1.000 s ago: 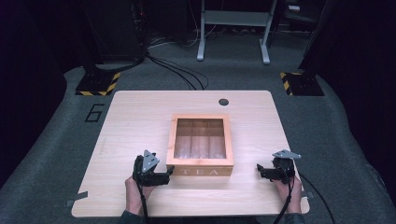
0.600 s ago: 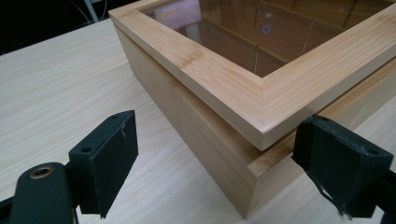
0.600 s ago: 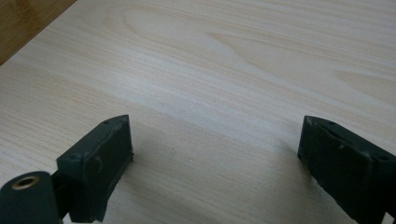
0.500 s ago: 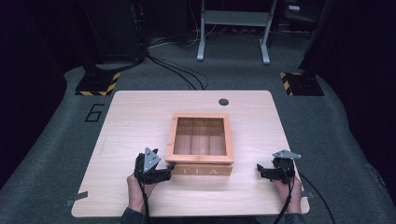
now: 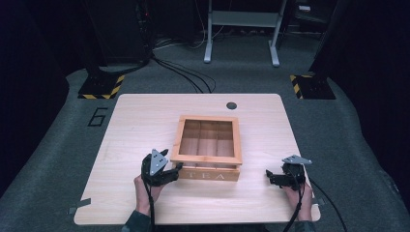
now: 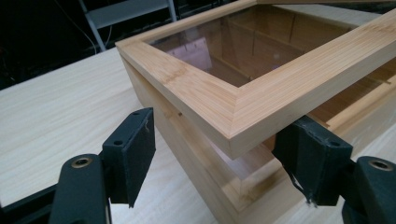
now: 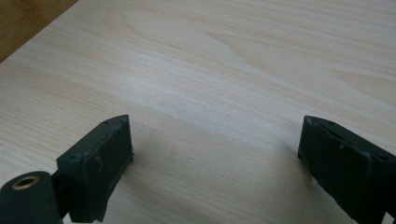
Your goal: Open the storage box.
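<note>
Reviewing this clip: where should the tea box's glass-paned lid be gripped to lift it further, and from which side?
Grip the lid by its front wooden rail, coming from the person's side. It is already raised off the box there, leaving a gap under the rail for a jaw. The left gripper, open, sits at that front-left corner.

Tea box far side cut off by the left gripper view's edge, compartment contents dim behind reflective lid glass, box corner clipped in the right gripper view

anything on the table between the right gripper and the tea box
Nothing: in the high view, only bare table lies between the right gripper and the tea box. The right gripper view shows bare wood too.
</note>
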Tool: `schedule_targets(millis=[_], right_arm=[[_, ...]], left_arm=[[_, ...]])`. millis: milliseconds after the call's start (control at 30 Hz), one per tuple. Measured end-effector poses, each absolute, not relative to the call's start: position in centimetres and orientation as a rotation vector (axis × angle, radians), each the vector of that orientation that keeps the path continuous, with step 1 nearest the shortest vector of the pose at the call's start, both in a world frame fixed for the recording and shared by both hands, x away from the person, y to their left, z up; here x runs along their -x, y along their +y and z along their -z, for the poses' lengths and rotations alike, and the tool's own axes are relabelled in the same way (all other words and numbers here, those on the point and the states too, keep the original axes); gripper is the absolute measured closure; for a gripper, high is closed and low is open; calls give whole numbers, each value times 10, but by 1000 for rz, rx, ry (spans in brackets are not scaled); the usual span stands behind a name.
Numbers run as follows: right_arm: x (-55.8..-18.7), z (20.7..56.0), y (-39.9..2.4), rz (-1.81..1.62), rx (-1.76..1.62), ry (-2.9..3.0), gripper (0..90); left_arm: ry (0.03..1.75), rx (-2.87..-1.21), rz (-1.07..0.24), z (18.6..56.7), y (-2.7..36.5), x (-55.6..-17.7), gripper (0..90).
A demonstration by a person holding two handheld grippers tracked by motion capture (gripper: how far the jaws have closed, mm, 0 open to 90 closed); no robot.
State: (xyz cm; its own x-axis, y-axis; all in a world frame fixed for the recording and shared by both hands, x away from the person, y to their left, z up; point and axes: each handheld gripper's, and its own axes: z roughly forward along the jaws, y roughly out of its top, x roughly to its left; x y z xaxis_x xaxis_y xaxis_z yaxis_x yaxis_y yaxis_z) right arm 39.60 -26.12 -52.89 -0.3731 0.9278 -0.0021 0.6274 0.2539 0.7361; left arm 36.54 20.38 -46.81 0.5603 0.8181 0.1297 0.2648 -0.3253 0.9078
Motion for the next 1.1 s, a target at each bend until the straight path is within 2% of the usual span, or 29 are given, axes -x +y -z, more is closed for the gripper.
schedule_targets(millis=[400, 767, 1100], right_arm=[[-396, 529, -261, -917, -1412, 2093, 94], [-396, 529, -261, -917, -1412, 2093, 94], [-396, 529, -261, -917, -1413, 2092, 94]], left_arm=[[811, -1827, -780, 462, 202, -374, 386], [768, -1826, -858, 452, 201, -379, 437], [756, -1816, -867, 438, 202, -389, 481]])
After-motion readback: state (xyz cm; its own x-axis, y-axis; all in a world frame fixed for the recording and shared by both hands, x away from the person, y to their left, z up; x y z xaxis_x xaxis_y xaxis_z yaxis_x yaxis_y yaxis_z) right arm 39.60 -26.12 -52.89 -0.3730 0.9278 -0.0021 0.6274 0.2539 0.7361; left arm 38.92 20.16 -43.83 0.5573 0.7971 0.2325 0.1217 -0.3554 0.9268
